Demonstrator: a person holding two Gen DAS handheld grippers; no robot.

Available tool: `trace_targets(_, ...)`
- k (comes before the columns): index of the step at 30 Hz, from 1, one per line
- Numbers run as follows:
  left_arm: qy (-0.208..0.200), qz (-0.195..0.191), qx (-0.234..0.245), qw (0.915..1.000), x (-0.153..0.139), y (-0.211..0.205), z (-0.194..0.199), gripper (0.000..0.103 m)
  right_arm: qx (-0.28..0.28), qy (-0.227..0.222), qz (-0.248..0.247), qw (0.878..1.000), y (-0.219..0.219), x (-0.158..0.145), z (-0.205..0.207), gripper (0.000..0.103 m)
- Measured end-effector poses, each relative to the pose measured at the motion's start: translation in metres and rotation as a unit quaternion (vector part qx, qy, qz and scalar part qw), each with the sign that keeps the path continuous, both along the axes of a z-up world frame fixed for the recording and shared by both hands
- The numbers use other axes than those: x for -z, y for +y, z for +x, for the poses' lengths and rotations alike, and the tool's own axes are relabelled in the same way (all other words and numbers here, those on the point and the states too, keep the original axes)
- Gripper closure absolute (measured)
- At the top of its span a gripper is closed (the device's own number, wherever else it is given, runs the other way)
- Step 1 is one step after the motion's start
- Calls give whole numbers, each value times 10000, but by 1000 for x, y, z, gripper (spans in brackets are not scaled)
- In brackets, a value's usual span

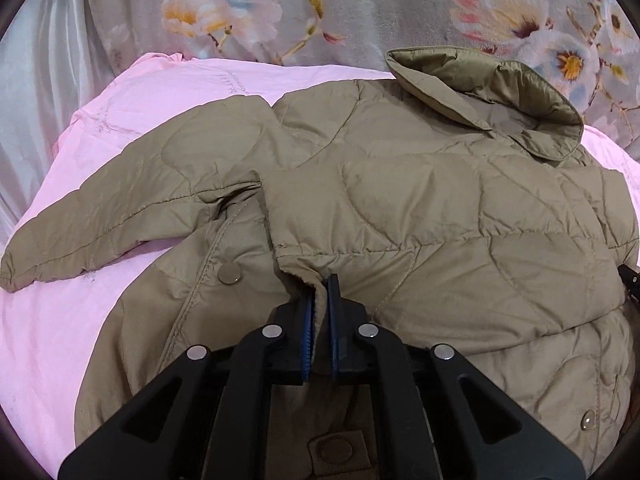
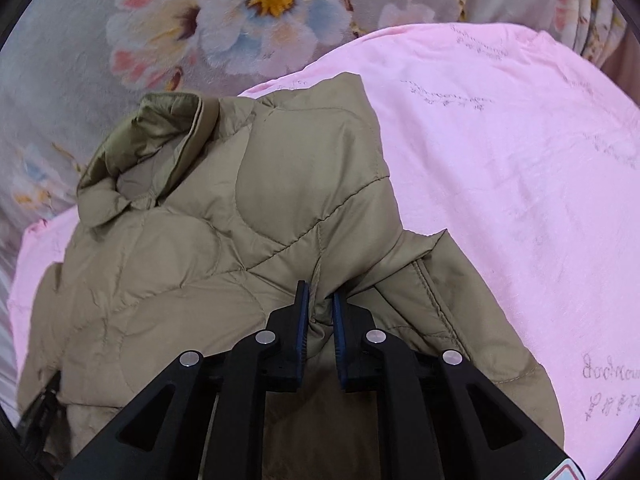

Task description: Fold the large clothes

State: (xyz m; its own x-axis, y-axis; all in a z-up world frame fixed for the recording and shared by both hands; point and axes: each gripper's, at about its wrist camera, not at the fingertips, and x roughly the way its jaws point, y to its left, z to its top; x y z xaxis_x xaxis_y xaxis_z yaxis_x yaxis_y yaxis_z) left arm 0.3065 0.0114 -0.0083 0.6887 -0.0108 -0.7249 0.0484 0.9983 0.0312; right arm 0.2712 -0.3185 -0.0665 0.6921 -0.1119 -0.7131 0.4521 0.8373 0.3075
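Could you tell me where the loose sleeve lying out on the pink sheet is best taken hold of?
Probably at the sleeve cuff end, coming from its outer side over the pink sheet: it lies flat and free there, while both claws already pinch the jacket hem.

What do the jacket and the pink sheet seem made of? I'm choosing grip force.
Jacket: looks like thin woven synthetic over padding, matte; stitched quilting puffs between seams, collar lining is shinier. Pink sheet: probably soft matte cotton-like cloth with fine creases and faint printed script.

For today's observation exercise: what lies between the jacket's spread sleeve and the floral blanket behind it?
In the left wrist view, a band of pink sheet separates the sleeve of the quilted khaki jacket from the floral blanket. Nothing else lies on that stretch.
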Motion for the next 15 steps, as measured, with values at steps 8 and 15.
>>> trace_targets(8, 54, -24, 18, 10000, 2, 0, -11, 96, -38, 103, -133, 9999, 0, 0, -7, 93)
trace_targets(15, 95, -44, 86, 9999, -1, 7, -36, 96, 15, 169, -220, 9996, 10, -1, -36, 93)
